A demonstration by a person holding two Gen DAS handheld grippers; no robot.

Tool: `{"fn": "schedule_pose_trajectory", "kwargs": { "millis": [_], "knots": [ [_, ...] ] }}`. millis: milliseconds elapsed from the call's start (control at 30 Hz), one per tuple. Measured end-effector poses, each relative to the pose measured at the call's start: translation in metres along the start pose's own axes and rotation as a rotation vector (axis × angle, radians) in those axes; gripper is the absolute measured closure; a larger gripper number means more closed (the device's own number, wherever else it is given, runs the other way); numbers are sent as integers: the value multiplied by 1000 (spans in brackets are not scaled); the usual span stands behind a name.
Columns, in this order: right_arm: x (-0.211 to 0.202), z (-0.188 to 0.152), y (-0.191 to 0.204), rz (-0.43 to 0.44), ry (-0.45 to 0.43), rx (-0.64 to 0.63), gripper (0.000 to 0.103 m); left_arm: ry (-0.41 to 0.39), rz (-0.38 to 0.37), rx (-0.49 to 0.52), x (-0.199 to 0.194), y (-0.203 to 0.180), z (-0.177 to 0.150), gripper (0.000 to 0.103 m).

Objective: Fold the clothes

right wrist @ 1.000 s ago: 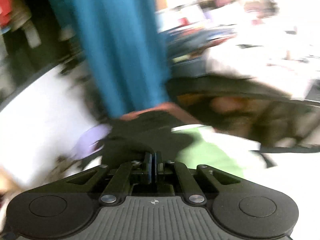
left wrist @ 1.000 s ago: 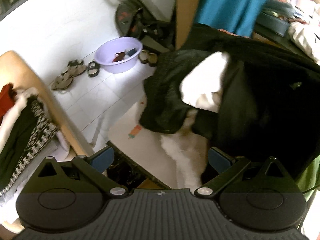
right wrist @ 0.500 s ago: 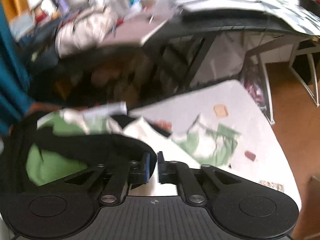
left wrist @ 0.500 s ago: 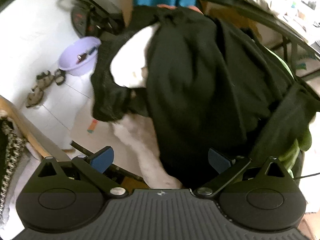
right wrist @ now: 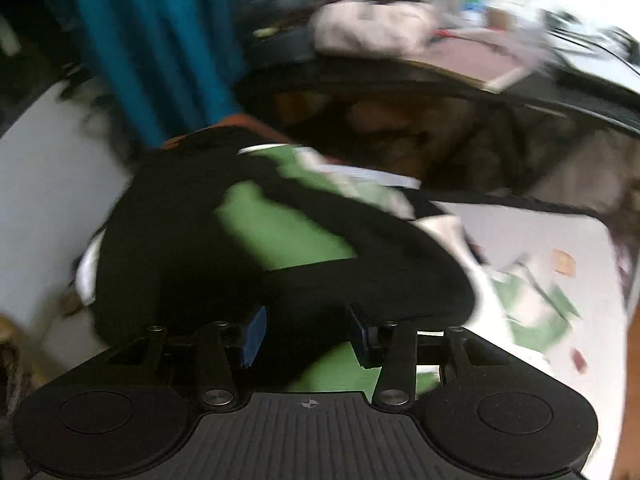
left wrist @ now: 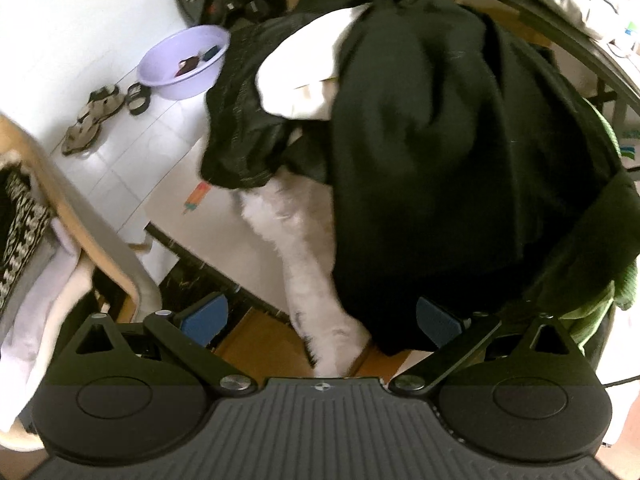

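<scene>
No fold is seen yet. The black garment (left wrist: 460,152) lies heaped on the tabletop (left wrist: 208,220), over white and green clothes. The left tool (left wrist: 320,320) is wide open and empty. The right tool (right wrist: 308,330) is opening, with black cloth between unpressed pads.

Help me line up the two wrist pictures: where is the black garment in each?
Left wrist: the black garment fills the centre and right, heaped over white clothes.
Right wrist: it sprawls across the centre-left, just beyond the opening right gripper, nothing pinched.
Shared landmark: the green cloth beside it.
</scene>
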State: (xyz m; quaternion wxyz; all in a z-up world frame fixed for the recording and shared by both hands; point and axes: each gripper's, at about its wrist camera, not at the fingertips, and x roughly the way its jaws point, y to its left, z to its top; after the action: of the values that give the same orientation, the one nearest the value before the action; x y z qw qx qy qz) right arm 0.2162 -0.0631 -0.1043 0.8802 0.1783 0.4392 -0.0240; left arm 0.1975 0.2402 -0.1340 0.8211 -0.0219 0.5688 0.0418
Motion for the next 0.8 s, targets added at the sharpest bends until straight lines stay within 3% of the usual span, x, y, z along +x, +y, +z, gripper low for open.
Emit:
{"fn": "schedule_pose_trajectory", "kwargs": {
  "millis": [67, 167, 400, 433, 500, 667, 800],
  "knots": [
    [5, -2, 20, 57, 59, -31, 52, 0, 10, -17, 0, 7, -3, 1],
    [23, -8, 33, 154, 193, 61, 49, -6, 24, -33, -2, 16, -8, 1],
    [68, -17, 62, -28, 323, 123, 47, 1, 51, -73, -4, 34, -23, 1],
    [71, -17, 64, -31, 326, 120, 51, 1, 54, -77, -4, 37, -25, 1],
    [70, -14, 68, -23, 332, 119, 93, -2, 57, -86, -5, 41, -27, 1],
    [34, 13, 63, 113, 317, 230, 99, -21, 33, -95, -7, 44, -28, 1],
    [-5, 57, 74, 218, 189, 208, 99, -64, -6, -79, -14, 34, -23, 1]
  ]
}}
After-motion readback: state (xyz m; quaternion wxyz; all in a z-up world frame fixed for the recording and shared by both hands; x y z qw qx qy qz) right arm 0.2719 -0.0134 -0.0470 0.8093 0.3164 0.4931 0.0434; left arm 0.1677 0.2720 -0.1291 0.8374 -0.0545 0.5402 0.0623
